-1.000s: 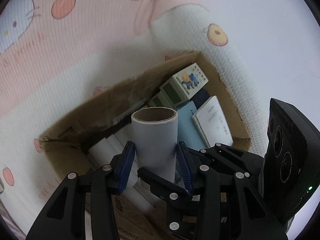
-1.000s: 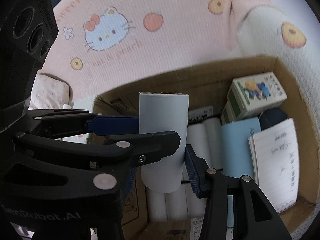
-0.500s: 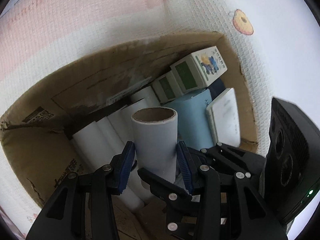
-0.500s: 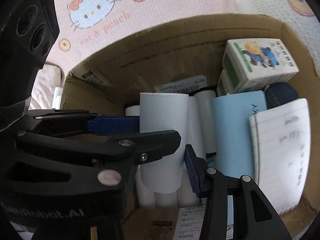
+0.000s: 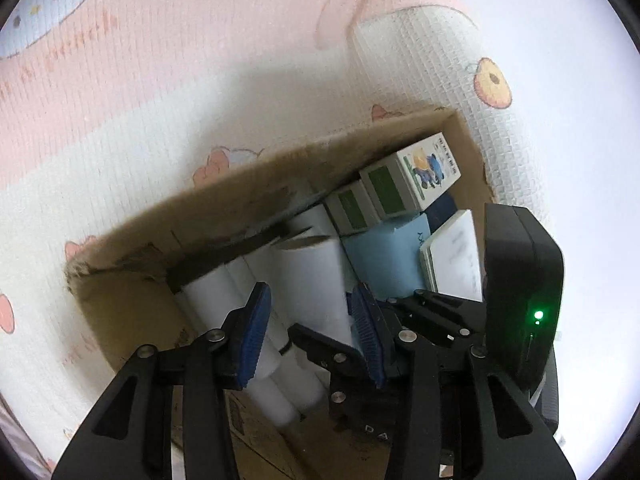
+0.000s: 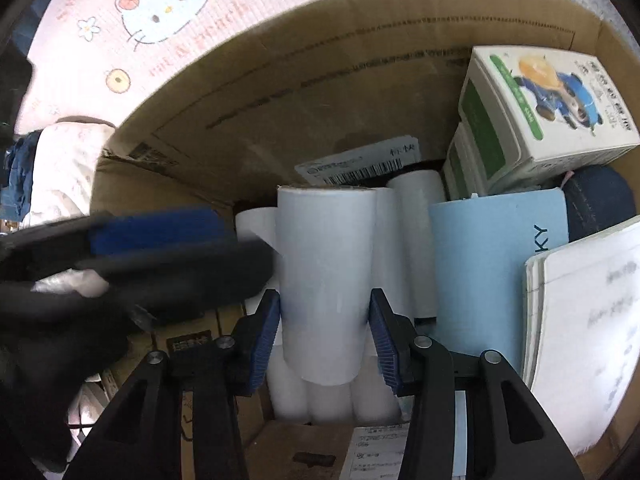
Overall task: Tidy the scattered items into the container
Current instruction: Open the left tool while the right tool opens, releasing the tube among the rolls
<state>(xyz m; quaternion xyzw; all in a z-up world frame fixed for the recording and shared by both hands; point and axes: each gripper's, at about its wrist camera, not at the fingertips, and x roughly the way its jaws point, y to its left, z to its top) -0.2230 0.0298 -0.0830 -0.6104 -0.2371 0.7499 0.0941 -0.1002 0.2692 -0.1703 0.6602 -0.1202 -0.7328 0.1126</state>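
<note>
1. Container: a cardboard box (image 6: 320, 92) stands open on a pink and white cartoon-cat blanket (image 5: 160, 100).

2. Task item: a white paper roll (image 6: 324, 260) on a cardboard core is held upright inside the box mouth. Its lower end hangs just above a row of white rolls (image 6: 332, 400) lying flat on the box floor.

3. Right gripper (image 6: 324, 332): the blue-padded fingers pinch the white paper roll from both sides, with both pads flat against its lower half.

4. Left gripper (image 5: 310, 320): the fingers straddle the same roll and are closing. In the left wrist view a gap shows between the left pad and the roll. The right pad lies at the roll's edge, and contact there cannot be confirmed. In the right wrist view this gripper appears blurred at the left, reaching toward the roll's side.

5. Other contents, to the right of the rolls:
- a light-blue booklet (image 6: 492, 272), leaning just beside the rolls
- a lined notebook (image 6: 584, 340) with handwriting, against the booklet
- two stacked green-and-white cartons (image 6: 560, 112) in the far corner
- a dark blue item (image 6: 600, 196) below the cartons, too hidden to identify

6. A barcode label (image 6: 360, 164) sits on the far wall behind the rolls.
</note>
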